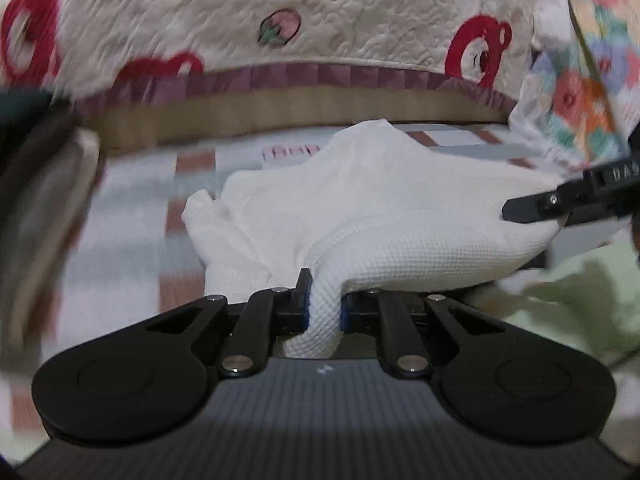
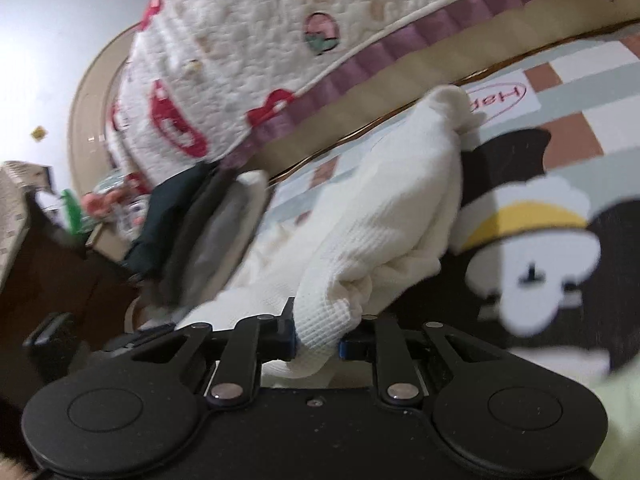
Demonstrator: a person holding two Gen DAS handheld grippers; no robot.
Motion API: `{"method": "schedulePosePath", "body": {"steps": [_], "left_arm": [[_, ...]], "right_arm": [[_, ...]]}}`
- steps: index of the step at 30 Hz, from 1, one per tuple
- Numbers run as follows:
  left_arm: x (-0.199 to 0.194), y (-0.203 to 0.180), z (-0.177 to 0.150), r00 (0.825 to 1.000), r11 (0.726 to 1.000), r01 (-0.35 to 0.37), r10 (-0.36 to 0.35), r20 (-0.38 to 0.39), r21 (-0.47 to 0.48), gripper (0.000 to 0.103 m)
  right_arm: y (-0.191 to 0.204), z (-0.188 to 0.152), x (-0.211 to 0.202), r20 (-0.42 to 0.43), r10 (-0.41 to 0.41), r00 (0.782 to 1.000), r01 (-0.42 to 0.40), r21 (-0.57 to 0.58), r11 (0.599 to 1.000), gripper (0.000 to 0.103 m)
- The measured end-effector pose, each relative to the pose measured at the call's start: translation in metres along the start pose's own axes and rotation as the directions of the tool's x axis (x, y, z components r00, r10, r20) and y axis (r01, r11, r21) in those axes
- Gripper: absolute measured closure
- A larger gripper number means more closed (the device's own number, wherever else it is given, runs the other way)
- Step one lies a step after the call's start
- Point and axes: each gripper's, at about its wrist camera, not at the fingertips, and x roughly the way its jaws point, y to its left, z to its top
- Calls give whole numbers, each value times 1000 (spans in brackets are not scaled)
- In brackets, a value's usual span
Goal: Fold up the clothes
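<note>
L gripper (image 1: 324, 300) pinching white waffle-knit garment (image 1: 400, 224) at its 6 o'clock edge | R gripper (image 2: 316, 326) clamped on same cloth, seen at 3 o'clock | garment bunched, sagging over checked mat (image 1: 132, 216) | tip: pull hands apart evenly, keep edge taut, lay flat w/o twist.

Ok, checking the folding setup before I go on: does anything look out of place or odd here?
Nothing damaged or spilled. The white garment is bunched, not flat, pinched by the left gripper and the right gripper above the patterned sheet. That fits a fold in progress.
</note>
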Motion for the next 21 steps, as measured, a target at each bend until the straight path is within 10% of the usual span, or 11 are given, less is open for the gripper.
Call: {"method": "schedulePosePath", "body": {"steps": [7, 11, 21], "left_arm": [[-15, -29, -19, 999, 996, -21, 25, -45, 91, 90], [0, -24, 22, 999, 978, -24, 30, -27, 209, 89], [91, 21, 117, 994, 993, 49, -39, -102, 104, 89]], "right_arm": [[-8, -20, -29, -45, -8, 999, 16, 180, 984, 81], [-19, 21, -13, -27, -1, 1000, 9, 282, 959, 81], [-63, 103, 42, -32, -59, 998, 66, 593, 802, 80]]}}
